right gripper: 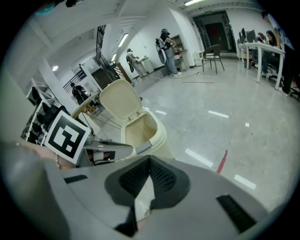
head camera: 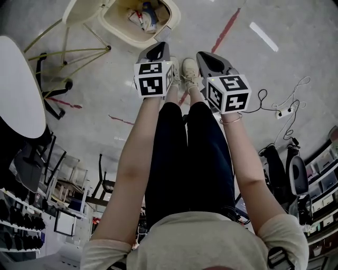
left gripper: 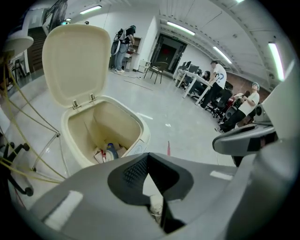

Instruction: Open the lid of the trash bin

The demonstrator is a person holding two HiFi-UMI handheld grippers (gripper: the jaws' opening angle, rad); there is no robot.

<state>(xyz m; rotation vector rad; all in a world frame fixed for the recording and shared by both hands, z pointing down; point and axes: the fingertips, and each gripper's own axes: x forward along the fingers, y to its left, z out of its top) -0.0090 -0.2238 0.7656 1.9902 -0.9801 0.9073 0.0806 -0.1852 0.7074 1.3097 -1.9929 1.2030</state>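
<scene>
The cream trash bin (head camera: pixel 113 26) stands on the floor ahead of me, its lid (head camera: pixel 79 9) swung up and back. In the left gripper view the lid (left gripper: pixel 77 61) stands upright behind the open bin (left gripper: pixel 136 126), with a bottle and cartons (left gripper: pixel 110 151) at the bottom. The right gripper view shows the same bin (right gripper: pixel 159 133) and raised lid (right gripper: pixel 119 101) from farther right. My left gripper (head camera: pixel 157 51) and right gripper (head camera: pixel 208 58) hover side by side short of the bin, touching nothing. Both are shut and hold nothing.
A white round table (head camera: pixel 18 89) and a yellow-legged chair frame (head camera: pixel 68 52) stand left of the bin. A red tape line (head camera: pixel 227 29) crosses the grey floor. A power strip with cables (head camera: pixel 282 112) lies to the right. People and desks (left gripper: pixel 213 84) are far off.
</scene>
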